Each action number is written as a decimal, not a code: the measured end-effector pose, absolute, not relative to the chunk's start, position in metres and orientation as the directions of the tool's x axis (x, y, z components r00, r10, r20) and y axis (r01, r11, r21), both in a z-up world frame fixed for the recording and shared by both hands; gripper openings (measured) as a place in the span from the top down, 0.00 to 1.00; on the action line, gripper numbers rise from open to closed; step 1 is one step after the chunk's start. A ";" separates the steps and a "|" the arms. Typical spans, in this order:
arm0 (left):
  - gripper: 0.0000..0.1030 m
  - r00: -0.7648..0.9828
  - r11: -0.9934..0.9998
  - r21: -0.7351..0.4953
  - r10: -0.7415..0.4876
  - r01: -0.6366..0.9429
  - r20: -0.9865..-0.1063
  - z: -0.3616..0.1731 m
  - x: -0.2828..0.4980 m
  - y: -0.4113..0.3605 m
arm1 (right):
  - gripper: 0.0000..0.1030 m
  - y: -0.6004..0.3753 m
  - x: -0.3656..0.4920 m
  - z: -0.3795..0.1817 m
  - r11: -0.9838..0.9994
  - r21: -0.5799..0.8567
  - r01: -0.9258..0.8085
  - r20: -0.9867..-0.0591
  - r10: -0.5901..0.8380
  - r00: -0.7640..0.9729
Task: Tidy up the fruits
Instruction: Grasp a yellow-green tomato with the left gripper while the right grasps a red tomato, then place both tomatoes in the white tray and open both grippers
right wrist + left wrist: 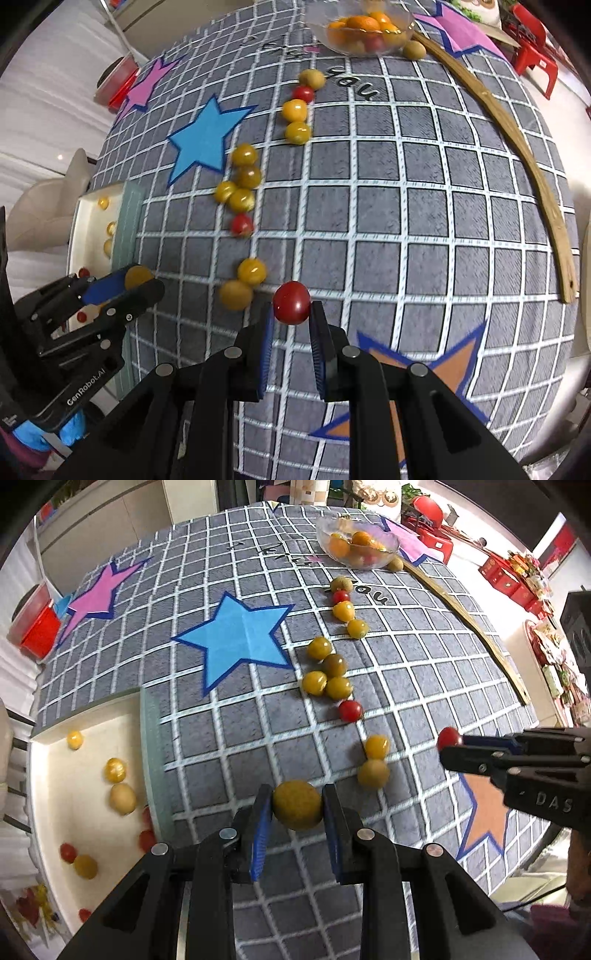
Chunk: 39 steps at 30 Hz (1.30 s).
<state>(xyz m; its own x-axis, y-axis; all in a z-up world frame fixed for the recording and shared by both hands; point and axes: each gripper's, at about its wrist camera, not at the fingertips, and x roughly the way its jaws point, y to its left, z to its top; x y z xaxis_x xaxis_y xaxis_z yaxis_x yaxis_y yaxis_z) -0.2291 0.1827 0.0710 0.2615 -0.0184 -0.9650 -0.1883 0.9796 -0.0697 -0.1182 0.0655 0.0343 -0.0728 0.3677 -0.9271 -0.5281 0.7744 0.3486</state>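
Notably, left gripper (297,805) clamped a yellow fruit (297,804); right gripper (291,310), lettered "DAS" at 3 o'clock, clamped a red tomato (291,302).

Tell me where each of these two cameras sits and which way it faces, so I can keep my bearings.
Left wrist view: on the left gripper, looking steeply down past its fingers, which clamp a yellow fruit; cream tray at left, right gripper at right edge.
Right wrist view: on the right gripper, also facing down, clamping a red tomato; left gripper at lower left.
Shared: grid tablecloth, fruit trail, glass bowl.
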 end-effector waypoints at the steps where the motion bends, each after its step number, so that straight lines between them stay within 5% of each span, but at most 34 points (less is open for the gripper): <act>1: 0.72 0.262 0.980 -0.065 -0.013 -0.190 -0.965 0.071 -0.232 0.181 | 0.80 0.067 -0.121 0.037 0.773 0.348 -0.531 -0.927 0.368 -0.072; 26: 0.72 0.206 0.780 0.005 0.171 -0.626 -0.964 0.066 -0.394 0.314 | 0.80 0.203 -0.204 0.081 0.518 0.326 -0.791 -0.923 0.354 -0.149; 39: 0.72 0.139 0.730 0.030 0.171 -0.683 -0.975 0.026 -0.411 0.340 | 0.80 0.288 -0.241 0.057 0.403 0.326 -0.855 -0.933 0.285 -0.222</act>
<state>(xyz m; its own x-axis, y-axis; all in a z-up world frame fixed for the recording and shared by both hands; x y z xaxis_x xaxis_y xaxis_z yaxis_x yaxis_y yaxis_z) -0.4110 0.3402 0.0262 0.1390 0.1707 -0.9755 -0.6833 0.7295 0.0303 -0.2407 0.2880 0.0570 -0.2216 0.2845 -0.9327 -0.8551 0.4030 0.3261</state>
